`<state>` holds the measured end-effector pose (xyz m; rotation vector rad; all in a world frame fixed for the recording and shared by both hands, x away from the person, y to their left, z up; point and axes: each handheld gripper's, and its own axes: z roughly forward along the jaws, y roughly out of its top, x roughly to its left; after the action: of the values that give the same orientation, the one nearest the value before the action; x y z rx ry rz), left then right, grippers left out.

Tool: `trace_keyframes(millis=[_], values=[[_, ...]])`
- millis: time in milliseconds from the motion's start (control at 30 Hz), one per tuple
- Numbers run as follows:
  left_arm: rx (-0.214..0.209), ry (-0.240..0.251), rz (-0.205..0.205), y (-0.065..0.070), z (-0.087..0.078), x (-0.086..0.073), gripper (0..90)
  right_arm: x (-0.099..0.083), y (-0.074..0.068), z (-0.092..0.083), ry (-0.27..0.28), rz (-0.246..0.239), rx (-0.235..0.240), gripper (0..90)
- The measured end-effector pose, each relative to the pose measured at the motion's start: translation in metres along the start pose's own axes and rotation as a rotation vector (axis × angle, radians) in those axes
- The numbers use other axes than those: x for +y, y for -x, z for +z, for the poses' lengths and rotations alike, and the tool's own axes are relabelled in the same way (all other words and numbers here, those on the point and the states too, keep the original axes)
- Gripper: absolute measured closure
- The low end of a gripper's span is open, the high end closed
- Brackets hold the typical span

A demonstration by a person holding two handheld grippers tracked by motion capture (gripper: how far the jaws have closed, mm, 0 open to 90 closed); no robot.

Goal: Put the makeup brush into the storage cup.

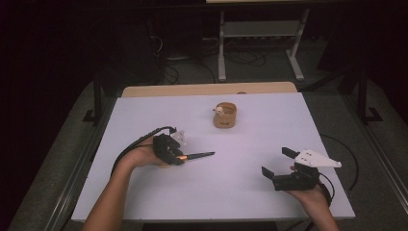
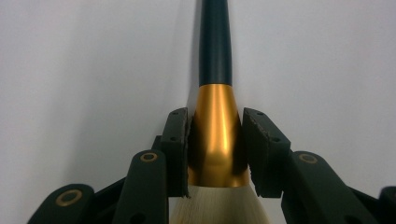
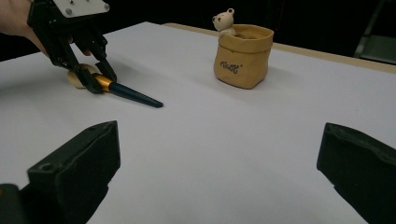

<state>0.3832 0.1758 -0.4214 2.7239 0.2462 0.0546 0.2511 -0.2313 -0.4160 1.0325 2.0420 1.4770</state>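
We clamp left gripper (image 2: 215, 149) on brush (image 2: 215, 107) at gold ferrule, ready to lift toward pouch (image 3: 243, 56); right gripper (image 3: 219, 172) idles agape.

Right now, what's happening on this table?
A person works with a gripper in each hand. The left gripper is shut on the gold ferrule of a makeup brush that lies on the white table, its dark handle pointing toward the middle. The right gripper hovers open and empty on the other side. Farther back stands a tan sack-shaped holder with a small bear figure on its rim, apart from both.
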Motion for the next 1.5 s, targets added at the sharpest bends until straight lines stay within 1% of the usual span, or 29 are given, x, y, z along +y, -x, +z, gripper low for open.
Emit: trace_keyframes(millis=[33, 167, 267, 300, 333, 367, 400, 433, 500, 600, 800, 900, 933, 967, 1033, 1067, 1200, 1367, 1400, 1433, 1467, 1500], values=[[-0.004, 0.009, -0.007, 0.000, 0.000, -0.001, 63.0, 0.000, 0.000, 0.000, 0.000, 0.001, 0.000, 0.0], [-0.010, 0.019, -0.015, -0.001, 0.000, -0.001, 63.2, 0.000, 0.000, 0.000, -0.001, 0.001, -0.001, 0.0], [-0.009, 0.021, -0.012, 0.000, 0.000, 0.000, 63.2, 0.000, 0.000, 0.000, -0.001, 0.002, 0.000, 0.0], [-0.015, 0.028, -0.007, 0.001, 0.000, 0.001, 63.2, 0.000, 0.001, 0.000, -0.001, 0.002, 0.000, 0.0], [-0.012, 0.025, 0.001, 0.001, 0.000, 0.001, 63.3, 0.000, 0.001, 0.000, 0.000, 0.002, 0.000, 0.0], [-0.014, 0.026, -0.002, 0.002, -0.001, 0.002, 63.3, 0.000, 0.001, 0.000, 0.000, 0.002, 0.000, 0.0], [-0.016, 0.033, 0.004, 0.003, -0.002, 0.002, 63.3, 0.000, 0.001, 0.000, 0.000, 0.004, 0.000, 0.0], [-0.020, 0.041, -0.004, 0.003, -0.002, 0.002, 63.3, 0.000, 0.001, 0.000, -0.001, 0.006, 0.000, 0.0], [-0.017, 0.041, 0.006, 0.004, -0.005, 0.003, 63.3, 0.000, 0.001, 0.000, -0.001, 0.005, 0.000, 0.0], [-0.018, 0.060, 0.000, 0.005, -0.009, 0.003, 63.3, 0.000, 0.001, 0.000, -0.001, 0.002, 0.001, 0.0], [-0.023, 0.091, 0.023, 0.010, -0.017, 0.007, 63.3, 0.000, 0.001, 0.000, -0.001, 0.007, -0.001, 0.0], [-0.022, 0.098, 0.039, 0.013, -0.021, 0.010, 63.4, 0.000, 0.001, 0.000, -0.002, 0.002, 0.001, 0.0], [-0.025, 0.104, 0.034, 0.014, -0.022, 0.011, 63.3, 0.000, 0.000, 0.000, -0.002, 0.000, 0.001, 0.0], [-0.026, 0.102, 0.047, 0.015, -0.024, 0.012, 63.4, 0.000, 0.000, 0.000, -0.002, -0.001, 0.002, 0.0], [-0.036, 0.108, 0.053, 0.017, -0.026, 0.013, 63.3, 0.000, 0.000, 0.000, -0.001, -0.001, 0.004, 0.0], [-0.032, 0.112, 0.056, 0.018, -0.027, 0.014, 63.3, 0.000, 0.000, 0.000, -0.002, 0.000, 0.006, 0.0], [-0.043, 0.120, 0.074, 0.022, -0.030, 0.017, 63.3, 0.000, 0.000, 0.000, -0.002, 0.001, 0.007, 0.0], [-0.044, 0.129, 0.088, 0.026, -0.034, 0.019, 63.4, 0.000, 0.000, 0.001, -0.002, -0.002, 0.008, 0.0], [-0.045, 0.136, 0.099, 0.028, -0.037, 0.020, 63.3, 0.001, -0.001, 0.001, -0.002, 0.000, 0.009, 0.0], [-0.046, 0.144, 0.098, 0.029, -0.037, 0.021, 63.3, 0.001, -0.001, 0.001, -0.003, 0.001, 0.010, 0.0], [-0.049, 0.145, 0.107, 0.031, -0.039, 0.022, 63.4, 0.001, -0.001, 0.001, -0.002, -0.001, 0.010, 0.0], [-0.049, 0.157, 0.106, 0.032, -0.040, 0.023, 63.4, 0.001, -0.001, 0.001, 0.000, -0.002, 0.013, 0.0]])
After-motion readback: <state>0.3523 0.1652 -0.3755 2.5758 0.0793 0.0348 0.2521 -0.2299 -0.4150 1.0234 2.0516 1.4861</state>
